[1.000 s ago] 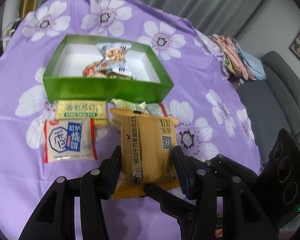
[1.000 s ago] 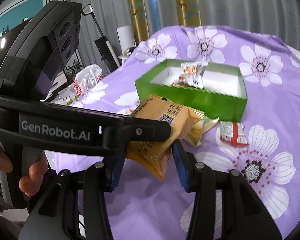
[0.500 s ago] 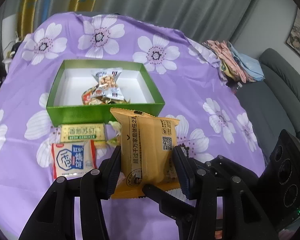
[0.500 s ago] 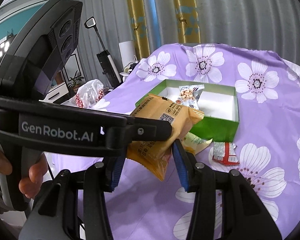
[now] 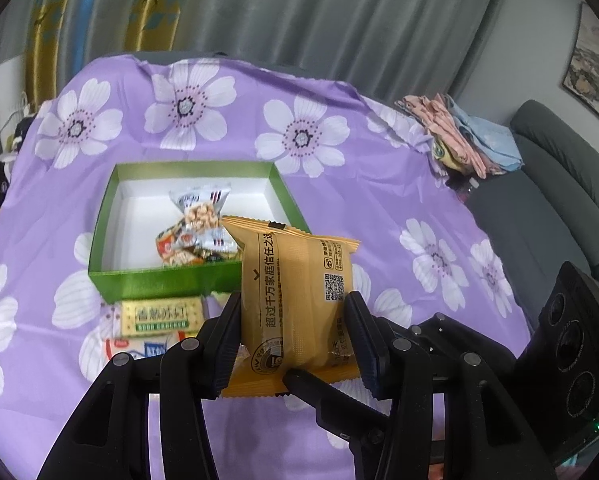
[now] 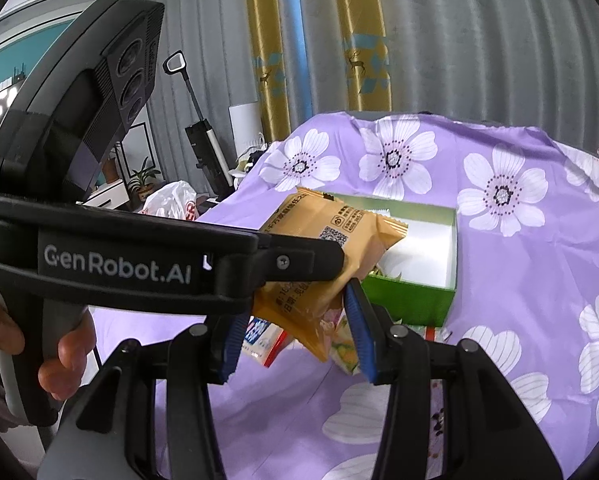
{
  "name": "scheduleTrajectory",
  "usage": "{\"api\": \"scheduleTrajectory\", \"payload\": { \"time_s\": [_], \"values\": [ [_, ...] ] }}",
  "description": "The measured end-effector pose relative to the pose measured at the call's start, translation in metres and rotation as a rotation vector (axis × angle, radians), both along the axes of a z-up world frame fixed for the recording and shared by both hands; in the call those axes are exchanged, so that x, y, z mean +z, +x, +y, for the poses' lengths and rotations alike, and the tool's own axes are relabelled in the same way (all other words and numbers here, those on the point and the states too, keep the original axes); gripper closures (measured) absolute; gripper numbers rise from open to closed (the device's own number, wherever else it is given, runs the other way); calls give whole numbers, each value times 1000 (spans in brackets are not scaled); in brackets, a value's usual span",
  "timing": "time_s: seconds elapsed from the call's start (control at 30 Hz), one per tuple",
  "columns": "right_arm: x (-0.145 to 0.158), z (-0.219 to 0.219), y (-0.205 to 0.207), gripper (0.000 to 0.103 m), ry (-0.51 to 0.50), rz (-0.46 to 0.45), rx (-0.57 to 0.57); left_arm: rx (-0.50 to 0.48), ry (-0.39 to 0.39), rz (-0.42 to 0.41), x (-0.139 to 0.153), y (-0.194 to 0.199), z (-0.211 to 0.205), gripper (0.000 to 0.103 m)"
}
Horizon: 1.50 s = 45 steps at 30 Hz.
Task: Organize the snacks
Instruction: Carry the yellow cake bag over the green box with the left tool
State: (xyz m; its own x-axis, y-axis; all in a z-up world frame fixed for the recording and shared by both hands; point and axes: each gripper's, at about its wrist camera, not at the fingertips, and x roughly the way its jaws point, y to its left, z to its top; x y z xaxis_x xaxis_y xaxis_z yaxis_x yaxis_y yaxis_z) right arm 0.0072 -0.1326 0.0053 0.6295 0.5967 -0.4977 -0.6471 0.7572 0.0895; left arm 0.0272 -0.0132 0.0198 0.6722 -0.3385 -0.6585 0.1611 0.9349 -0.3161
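I am gripping the yellow packet [image 5: 299, 300] with both hand-held grippers, left [image 5: 295, 340] and right [image 6: 295, 332], above the green box [image 5: 159, 280] already holding some snacks [image 5: 195, 232], with others [image 5: 161, 316] waiting outside.

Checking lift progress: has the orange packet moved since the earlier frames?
Yes. The orange packet, held by both grippers, has risen: it now overlaps the green box instead of sitting below its front wall.

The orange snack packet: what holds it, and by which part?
Both grippers hold the orange snack packet: the left gripper by its long side edges, the right gripper at its lower end.
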Motion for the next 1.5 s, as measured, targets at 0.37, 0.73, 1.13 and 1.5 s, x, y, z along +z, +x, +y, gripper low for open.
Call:
{"api": "scheduleTrajectory", "payload": {
  "time_s": [0.37, 0.73, 1.13, 1.5],
  "values": [
    [4, 2, 22, 55, 14, -10, -12, 2, -2, -13, 5, 25, 5, 53],
    [11, 6, 53, 55, 5, -24, -28, -7, -30, -8, 8, 60, 11, 53],
    [-6, 20, 101, 55, -7, 28, -20, 16, -54, 37, -11, 112, 27, 53],
    [-47, 35, 137, 55, -41, 128, -22, 52, -84, 144, -59, 146, 43, 53]
  ]
}}
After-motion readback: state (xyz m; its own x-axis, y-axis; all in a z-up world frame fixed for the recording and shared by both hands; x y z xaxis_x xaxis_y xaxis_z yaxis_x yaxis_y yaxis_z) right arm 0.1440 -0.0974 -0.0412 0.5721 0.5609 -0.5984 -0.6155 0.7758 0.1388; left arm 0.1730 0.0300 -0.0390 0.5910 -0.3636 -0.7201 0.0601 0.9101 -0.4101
